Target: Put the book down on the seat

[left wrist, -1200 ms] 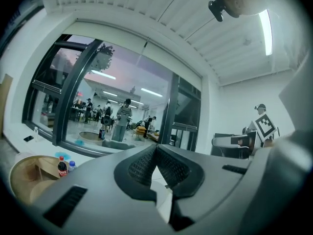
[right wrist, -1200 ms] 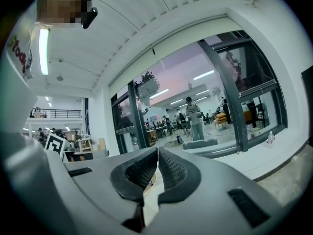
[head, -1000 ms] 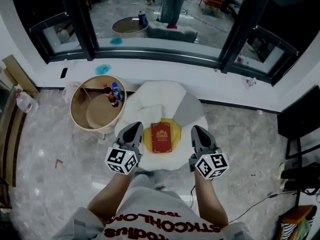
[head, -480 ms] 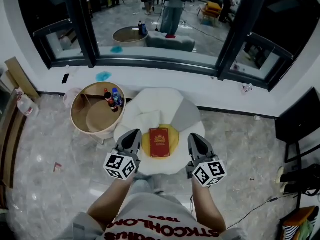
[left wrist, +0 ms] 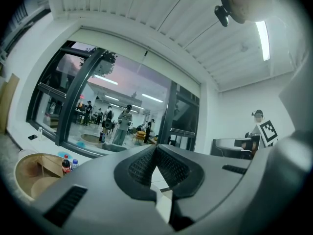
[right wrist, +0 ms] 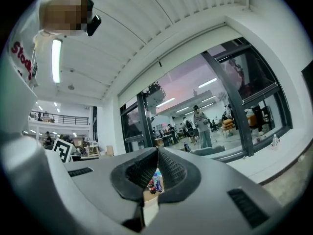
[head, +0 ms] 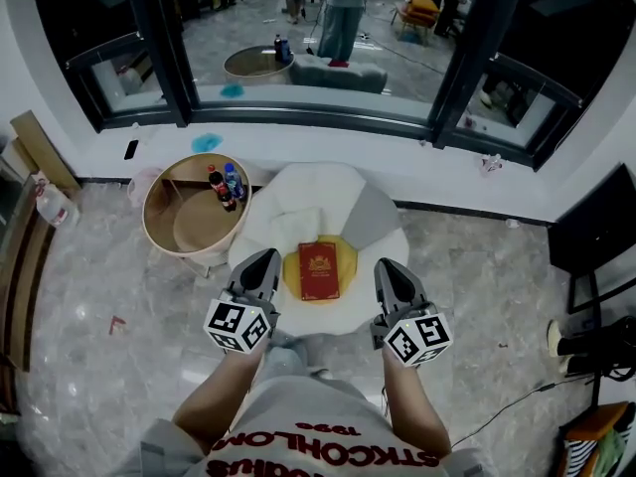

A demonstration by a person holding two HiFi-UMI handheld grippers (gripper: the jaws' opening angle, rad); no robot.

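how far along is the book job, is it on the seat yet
Done: the red book lies flat on the yellow cushion of the white chair. In hand: nothing; the left gripper and right gripper are both shut and empty, either side of the book, clear of it. Left: nothing that shows.

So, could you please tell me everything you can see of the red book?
The red book is a closed volume with a gold emblem on its cover. It lies flat, face up, on a yellow cushion on the white seat, between the left claw and right claw, touched by neither.
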